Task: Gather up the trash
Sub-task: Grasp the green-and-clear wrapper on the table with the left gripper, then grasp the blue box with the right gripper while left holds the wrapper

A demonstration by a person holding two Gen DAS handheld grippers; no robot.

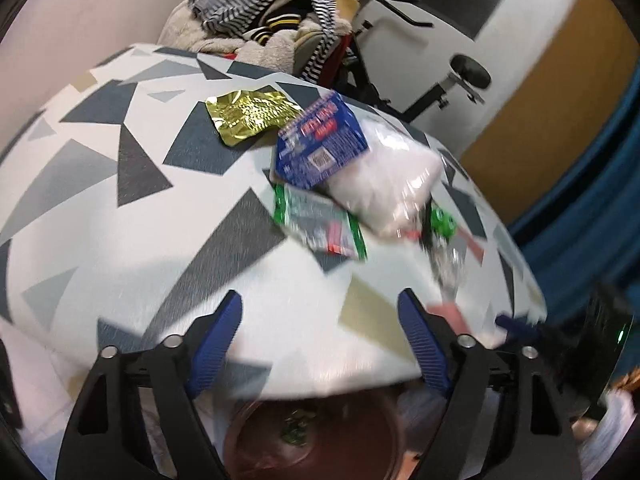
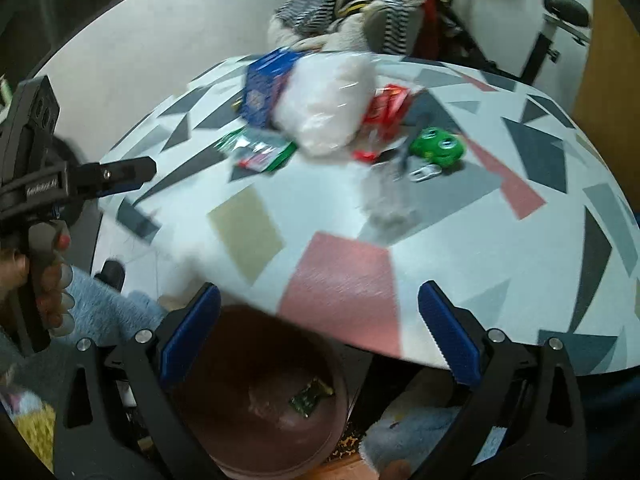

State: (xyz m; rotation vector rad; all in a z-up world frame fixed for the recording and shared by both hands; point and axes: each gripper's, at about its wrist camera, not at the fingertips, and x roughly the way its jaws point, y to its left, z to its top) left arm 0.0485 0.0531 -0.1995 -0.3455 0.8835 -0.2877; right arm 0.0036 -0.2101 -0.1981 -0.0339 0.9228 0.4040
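Both grippers hang over the near edge of the table (image 2: 520, 240), and both are empty. The left gripper (image 1: 320, 312) has its two blue fingers wide apart with only tablecloth between them. The right gripper (image 2: 320, 304) is also spread apart and holds nothing.

The trash lies in one loose heap near the far side of the table, well apart from both grippers. In the left view I see a gold foil wrapper (image 1: 250, 114), a blue packet (image 1: 320, 144) resting on a white plastic bag (image 1: 394, 186), and a green-edged wrapper (image 1: 320, 226) partly under them. In the right view a red wrapper (image 2: 388, 108) and a green round thing (image 2: 438, 146) lie beside the bag. Below the table edge stands a brown bin (image 2: 256, 400), which already has one small wrapper (image 2: 310, 398) inside.

The main risk, I think, comes from the overlap. If a gripper closes on the blue packet, the bag under it can slide or be dragged along, and light pieces may be pushed over the far edge. The flat wrappers are thin and slippery, so fingers can close above them and catch nothing. The bin sits partly under the table edge, so a piece released too early may land on the table or on the floor. Both pictures are blurred, so the exact edges of the pieces are hard to judge.
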